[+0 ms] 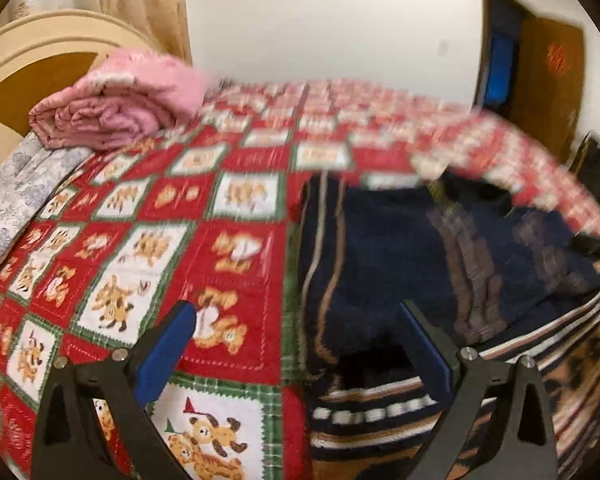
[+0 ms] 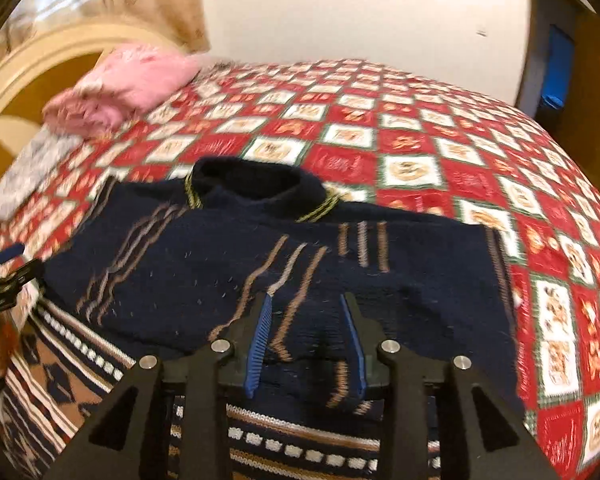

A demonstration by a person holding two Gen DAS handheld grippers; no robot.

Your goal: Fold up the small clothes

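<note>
A navy knitted sweater point(image 2: 228, 248) with wavy brown and grey stripes lies flat on the bed, its collar point(image 2: 256, 184) pointing away and its patterned hem point(image 2: 300, 444) nearest me. My right gripper point(image 2: 306, 300) hovers over the lower middle of the sweater. Its blue pads stand apart with only the knit below them, not pinched. In the left wrist view the sweater point(image 1: 380, 260) fills the right half, blurred. My left gripper point(image 1: 296, 312) is wide open over the sweater's left edge: one finger point(image 1: 172, 340) is above the bedspread, the other above the knit.
A red patchwork bedspread point(image 2: 440, 152) with bear squares covers the bed. A folded pink quilt point(image 1: 116, 104) and a grey-white cloth point(image 1: 16, 200) lie at the far left by the cream headboard point(image 1: 32, 52). A brown door point(image 1: 548, 80) stands at the right.
</note>
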